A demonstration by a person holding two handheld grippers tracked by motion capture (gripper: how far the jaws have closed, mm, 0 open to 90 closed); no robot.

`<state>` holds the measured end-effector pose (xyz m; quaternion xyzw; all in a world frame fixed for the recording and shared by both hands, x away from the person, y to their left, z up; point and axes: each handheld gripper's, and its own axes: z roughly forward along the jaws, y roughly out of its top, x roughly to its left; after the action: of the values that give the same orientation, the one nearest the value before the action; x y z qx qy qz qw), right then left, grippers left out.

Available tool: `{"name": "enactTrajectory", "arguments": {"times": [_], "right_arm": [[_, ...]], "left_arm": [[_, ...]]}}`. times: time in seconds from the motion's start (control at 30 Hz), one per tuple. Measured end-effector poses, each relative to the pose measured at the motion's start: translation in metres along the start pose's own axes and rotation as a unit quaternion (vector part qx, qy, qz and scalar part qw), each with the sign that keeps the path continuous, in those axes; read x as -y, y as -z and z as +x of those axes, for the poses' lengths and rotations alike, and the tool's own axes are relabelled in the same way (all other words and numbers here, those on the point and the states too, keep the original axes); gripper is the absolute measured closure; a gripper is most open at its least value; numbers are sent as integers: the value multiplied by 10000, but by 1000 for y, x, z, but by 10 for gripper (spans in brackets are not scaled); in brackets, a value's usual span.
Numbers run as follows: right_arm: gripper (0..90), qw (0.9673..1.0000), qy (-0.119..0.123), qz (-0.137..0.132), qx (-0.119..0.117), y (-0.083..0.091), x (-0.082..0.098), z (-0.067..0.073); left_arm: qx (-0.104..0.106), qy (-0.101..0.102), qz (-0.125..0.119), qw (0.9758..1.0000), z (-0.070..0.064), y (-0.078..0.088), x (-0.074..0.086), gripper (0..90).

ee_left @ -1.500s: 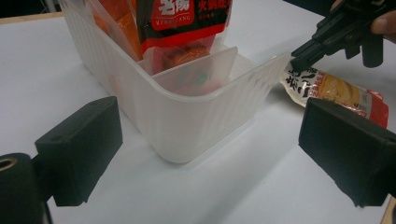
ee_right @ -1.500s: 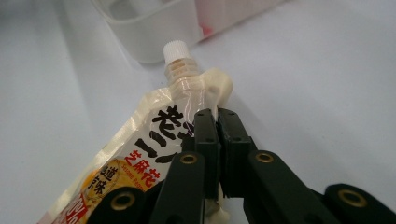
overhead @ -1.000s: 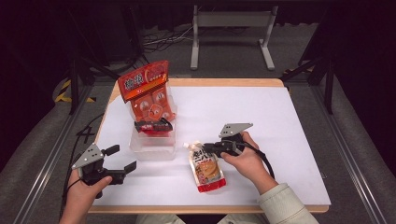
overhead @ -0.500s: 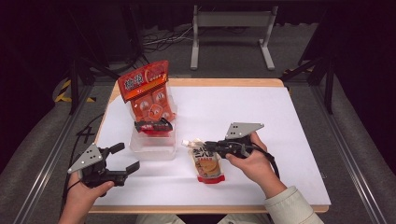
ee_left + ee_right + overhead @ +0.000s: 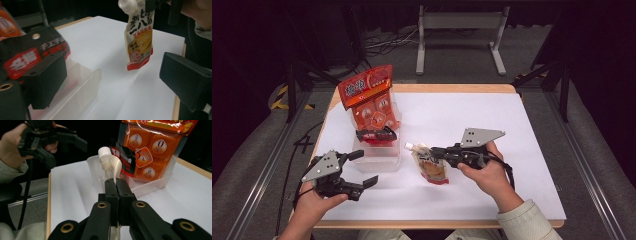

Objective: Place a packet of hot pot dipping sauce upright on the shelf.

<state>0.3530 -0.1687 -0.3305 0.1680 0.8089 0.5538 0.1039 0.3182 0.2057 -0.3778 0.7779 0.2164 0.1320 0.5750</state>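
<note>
1. Left hand-held gripper (image 5: pixel 362 168): we log it at the bench's near-left corner, jaws spread, nothing btwn them. In its own view the jaws are cut off by the frame edges.

2. Clear tub (image 5: pixel 377 157): just beside the left hand-held gripper, on the white bench (image 5: pixel 492 115). See-through walls are hard to trace; we can't tell its full outline.

3. Orange snack bag (image 5: pixel 369 100): stands in the tub, leaning. Print too small for us to read. A dark red-labelled packet (image 5: pixel 376 135) sits at its foot; its lower part is hidden behind the tub wall.

4. Spouted pouch (image 5: pixel 430 166): task item, right of the tub, hanging clear of the bench w/ white cap (image 5: pixel 410 146) toward the tub.

5. Right hand-held gripper (image 5: pixel 432 151): jaws pressed together, pinching the pouch below its cap. In the right gripper view the pouch body is hidden under the jaws. The person's hand (image 5: pixel 484 172) wraps the handle.
</note>
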Motion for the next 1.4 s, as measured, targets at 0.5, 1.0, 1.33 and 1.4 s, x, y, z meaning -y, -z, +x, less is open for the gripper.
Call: {"name": "enactTrajectory", "arguments": {"times": [0.5, 1.0, 1.33, 1.4], "right_arm": [[894, 9990, 181, -269, -322, 0, -13, 12], [894, 9974, 328, -374, -523, -10, -18, 21], [894, 9963, 376, -426, -652, -21, -21, 26], [894, 9962, 380, -424, -666, -22, -21, 27]], "left_arm": [[1158, -300, 222, 9926, -7, -50, -24, 167], [1424, -68, 95, 9897, -6, -74, -23, 248], [1850, -5, -178, 9826, -7, -76, -20, 552], [1777, -90, -169, 9839, -6, -74, -20, 605]]}}
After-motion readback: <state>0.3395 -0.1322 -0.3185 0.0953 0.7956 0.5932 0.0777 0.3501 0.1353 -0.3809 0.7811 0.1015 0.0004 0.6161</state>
